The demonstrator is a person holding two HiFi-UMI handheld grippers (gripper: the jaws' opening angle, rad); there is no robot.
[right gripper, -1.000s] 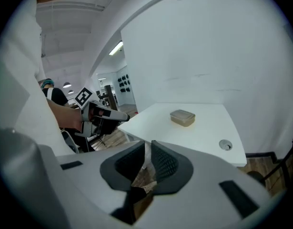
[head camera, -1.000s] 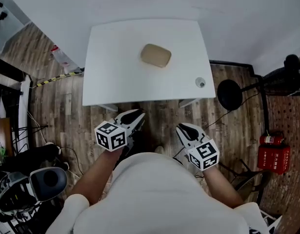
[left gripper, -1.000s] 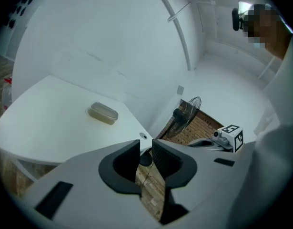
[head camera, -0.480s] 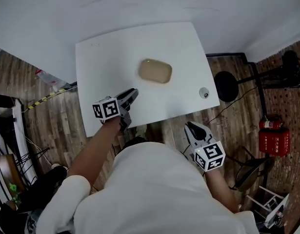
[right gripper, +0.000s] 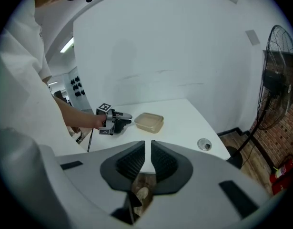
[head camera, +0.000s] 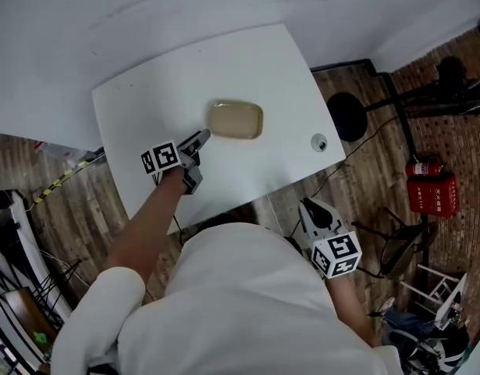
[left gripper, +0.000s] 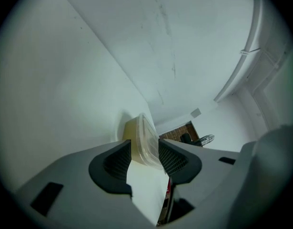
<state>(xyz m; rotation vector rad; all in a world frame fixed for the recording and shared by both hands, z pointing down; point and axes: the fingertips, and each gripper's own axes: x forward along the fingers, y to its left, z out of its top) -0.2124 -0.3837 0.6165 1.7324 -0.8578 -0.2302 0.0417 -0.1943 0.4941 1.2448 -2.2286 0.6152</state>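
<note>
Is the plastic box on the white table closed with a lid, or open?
Closed. In the left gripper view a clear lid sits flat on the beige box, covering its top.

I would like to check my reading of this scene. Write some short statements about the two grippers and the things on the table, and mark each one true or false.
1. The left gripper has its jaws apart, with the container at their mouth. True.
2. The right gripper hangs over the table. False: it is off the table, over the wooden floor, with its jaws together and nothing between them.
3. A small round disc lies near a corner of the table. True.
4. Two containers stand on the table. False: there is only one.
</note>
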